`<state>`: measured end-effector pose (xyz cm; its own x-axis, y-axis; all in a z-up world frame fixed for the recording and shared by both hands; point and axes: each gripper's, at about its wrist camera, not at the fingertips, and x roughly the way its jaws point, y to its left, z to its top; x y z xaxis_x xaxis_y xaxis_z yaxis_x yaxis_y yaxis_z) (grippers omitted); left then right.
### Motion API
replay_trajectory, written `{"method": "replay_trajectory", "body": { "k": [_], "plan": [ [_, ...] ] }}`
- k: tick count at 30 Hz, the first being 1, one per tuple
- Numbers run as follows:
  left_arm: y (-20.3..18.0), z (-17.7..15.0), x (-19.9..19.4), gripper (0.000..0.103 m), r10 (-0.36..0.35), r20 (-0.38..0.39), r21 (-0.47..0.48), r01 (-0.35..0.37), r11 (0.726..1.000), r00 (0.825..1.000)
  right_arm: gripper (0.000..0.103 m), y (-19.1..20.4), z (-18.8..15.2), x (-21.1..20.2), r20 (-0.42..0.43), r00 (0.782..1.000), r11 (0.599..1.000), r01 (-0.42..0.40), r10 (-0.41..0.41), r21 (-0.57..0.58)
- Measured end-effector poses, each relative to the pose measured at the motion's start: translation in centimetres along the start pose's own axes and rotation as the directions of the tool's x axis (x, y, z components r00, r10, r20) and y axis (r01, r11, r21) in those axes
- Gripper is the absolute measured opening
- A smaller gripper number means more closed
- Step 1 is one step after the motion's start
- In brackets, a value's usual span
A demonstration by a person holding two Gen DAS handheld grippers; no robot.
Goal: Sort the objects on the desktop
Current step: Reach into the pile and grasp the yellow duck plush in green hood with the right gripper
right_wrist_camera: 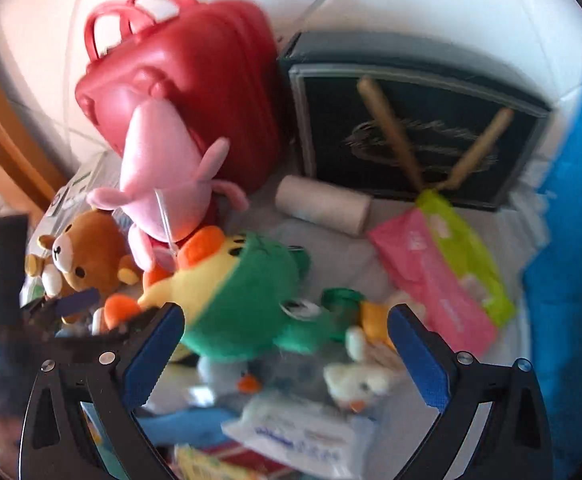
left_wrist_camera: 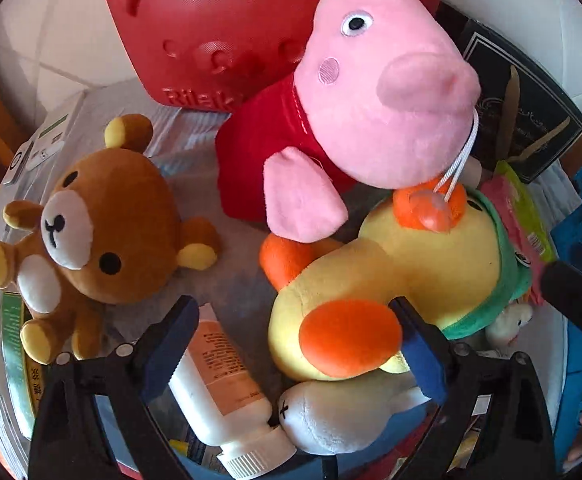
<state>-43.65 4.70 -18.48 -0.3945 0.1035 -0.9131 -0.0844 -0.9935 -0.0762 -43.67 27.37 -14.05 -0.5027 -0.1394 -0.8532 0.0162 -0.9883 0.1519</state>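
A pile of soft toys fills the desk. A pink pig plush point(left_wrist_camera: 375, 92) in a red dress leans on a yellow duck plush point(left_wrist_camera: 391, 280) with orange feet and a green hood. A brown bear plush point(left_wrist_camera: 103, 232) lies at the left. My left gripper point(left_wrist_camera: 295, 344) is open, its jaws straddling a white tube point(left_wrist_camera: 219, 392) and the duck's orange foot. My right gripper point(right_wrist_camera: 287, 344) is open above the duck's green hood point(right_wrist_camera: 247, 304); the view is blurred. The pig point(right_wrist_camera: 159, 176) and bear point(right_wrist_camera: 87, 256) show at its left.
A red plastic case point(left_wrist_camera: 211, 24) stands at the back, also in the right view point(right_wrist_camera: 195, 96). A dark box point(right_wrist_camera: 411, 120) stands beside it. A pink and green tissue pack point(right_wrist_camera: 443, 268), a paper roll point(right_wrist_camera: 323, 204), small white plushes point(right_wrist_camera: 359, 384) and a blue bin point(right_wrist_camera: 571, 240) lie around.
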Motion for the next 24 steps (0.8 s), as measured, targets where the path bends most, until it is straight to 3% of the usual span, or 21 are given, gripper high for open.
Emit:
{"method": "replay_trajectory", "body": {
  "k": [4,8,12,16,19,20,21,22,24],
  "plan": [
    [-0.2,-1.2,-0.6,0.097,0.001,-0.013,0.045,0.000,0.999,1.000,0.103,0.9,-0.1,4.4,-0.112,0.992,0.997,-0.071,0.067,-0.028],
    [-0.5,-1.7,-0.8,0.098,0.060,0.019,0.083,-0.061,0.995,0.998,0.103,0.4,-0.9,5.5,-0.118,0.988,0.995,-0.103,0.100,-0.016],
    [-1.1,-1.3,0.0,0.098,-0.028,-0.048,0.058,0.031,0.998,0.998,0.103,0.4,-1.1,5.3,-0.131,0.987,0.995,-0.095,0.089,-0.042],
    [-1.7,-0.6,2.3,0.103,-0.023,-0.079,0.068,0.029,0.997,0.997,0.103,0.1,-1.0,6.5,-0.154,0.979,0.990,-0.137,0.132,-0.022],
    [-1.9,-0.4,2.9,0.101,-0.052,-0.067,0.082,0.057,0.995,0.996,0.103,0.6,-1.2,6.5,-0.139,0.985,0.994,-0.105,0.101,-0.024],
    [-2.0,-0.4,2.7,0.095,-0.069,-0.060,0.091,0.075,0.993,0.996,0.100,0.7,-1.3,6.3,-0.134,0.986,0.994,-0.104,0.100,-0.021],
    [-2.0,-0.5,2.3,0.070,-0.114,-0.060,0.093,0.120,0.988,0.992,0.091,0.7,-1.4,6.1,-0.128,0.985,0.993,-0.116,0.113,-0.015],
    [-2.1,-0.7,1.6,0.064,-0.137,-0.056,0.091,0.142,0.986,0.989,0.088,0.7,-1.6,5.7,-0.118,0.984,0.991,-0.132,0.131,-0.001],
    [-2.5,-1.1,0.2,0.049,-0.111,-0.009,0.127,0.111,0.986,0.994,0.077,0.6,-2.0,4.3,-0.084,0.986,0.990,-0.141,0.141,0.002]
  ]
}}
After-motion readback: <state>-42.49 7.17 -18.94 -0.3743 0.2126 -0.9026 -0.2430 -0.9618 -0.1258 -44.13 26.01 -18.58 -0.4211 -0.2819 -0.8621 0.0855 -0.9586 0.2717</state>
